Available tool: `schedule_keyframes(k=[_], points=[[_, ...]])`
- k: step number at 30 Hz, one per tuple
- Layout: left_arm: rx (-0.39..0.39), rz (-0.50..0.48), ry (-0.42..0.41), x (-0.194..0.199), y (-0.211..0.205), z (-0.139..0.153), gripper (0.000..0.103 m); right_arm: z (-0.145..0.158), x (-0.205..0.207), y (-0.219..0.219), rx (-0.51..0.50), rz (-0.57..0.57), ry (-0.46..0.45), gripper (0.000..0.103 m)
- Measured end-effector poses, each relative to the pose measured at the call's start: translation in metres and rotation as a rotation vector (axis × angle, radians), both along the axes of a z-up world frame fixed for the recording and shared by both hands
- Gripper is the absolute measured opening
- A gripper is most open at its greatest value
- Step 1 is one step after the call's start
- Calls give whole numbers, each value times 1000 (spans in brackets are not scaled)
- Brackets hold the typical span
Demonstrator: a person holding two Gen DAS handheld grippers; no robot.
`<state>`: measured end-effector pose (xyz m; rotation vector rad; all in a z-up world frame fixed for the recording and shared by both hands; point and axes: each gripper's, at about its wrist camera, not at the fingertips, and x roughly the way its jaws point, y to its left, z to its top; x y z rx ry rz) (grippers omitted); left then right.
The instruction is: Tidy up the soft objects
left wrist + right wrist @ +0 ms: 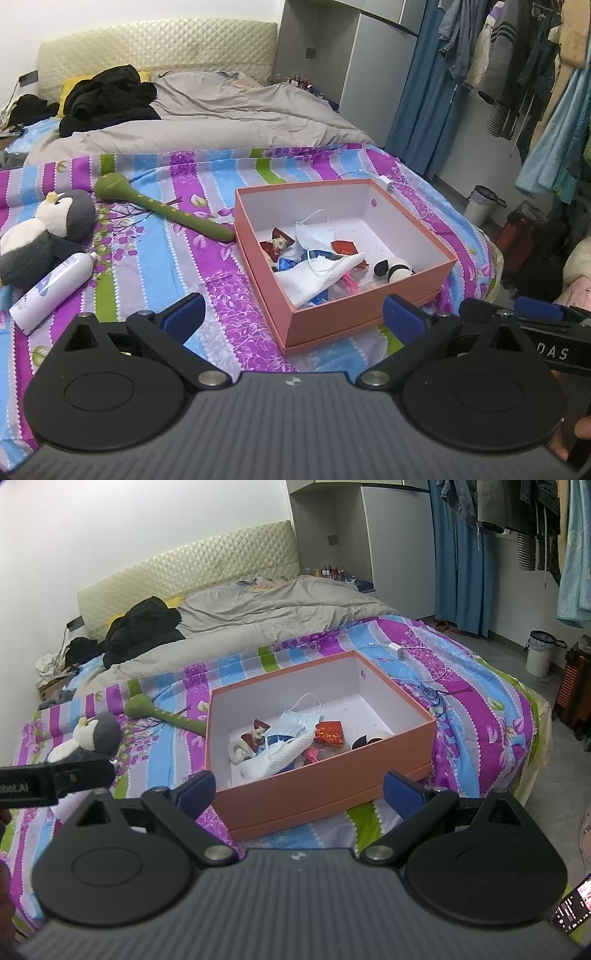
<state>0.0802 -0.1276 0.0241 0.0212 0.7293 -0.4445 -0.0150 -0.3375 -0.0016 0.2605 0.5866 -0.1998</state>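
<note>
Left wrist view: left gripper (291, 317) low over striped bedsheet (155, 258), fingers (184, 314) spread wide, nothing between them. Right gripper (539, 314) partly visible at right edge, alongside.

Orange box (369, 325) open-topped, resting on bedsheet just ahead of both grippers. Inside: blue face mask (310, 236), white tissue (314, 277), red foil wrappers (343, 247), small black-and-white panda toy (393, 269) in near right corner. Some blue and pink scraps under tissue, too jumbled to identify.

Left of box, on bedsheet: green long-handled plush (162, 206), far end touching or just beside box wall, hard to say which. Penguin plush (44, 236) lying near left edge, well apart from box. White spray bottle (51, 291) on its side, just beside penguin, cap end touching or nearly touching it.

Beyond: grey duvet (221, 118) bunched across bed, black clothing (107, 96) heaped on it near quilted headboard (159, 48). White charger with cable (386, 182) behind box's far corner.

Right wrist view: right gripper (299, 794) fingers (402, 794) likewise spread wide, empty, near wall of orange box (314, 794) seen between them. Left gripper (55, 779) entering from left edge, in front of penguin plush (96, 734). Green plush (162, 716) disappearing behind box's left wall. Clothes hanging at right, white bin (539, 657) on floor past bed corner.
</note>
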Motion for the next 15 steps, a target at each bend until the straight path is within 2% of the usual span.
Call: schedule_keyframes(k=[15], points=[[11,1,11,-1,-1,-4,103,1,-1,2,-25,-6,-10,99]])
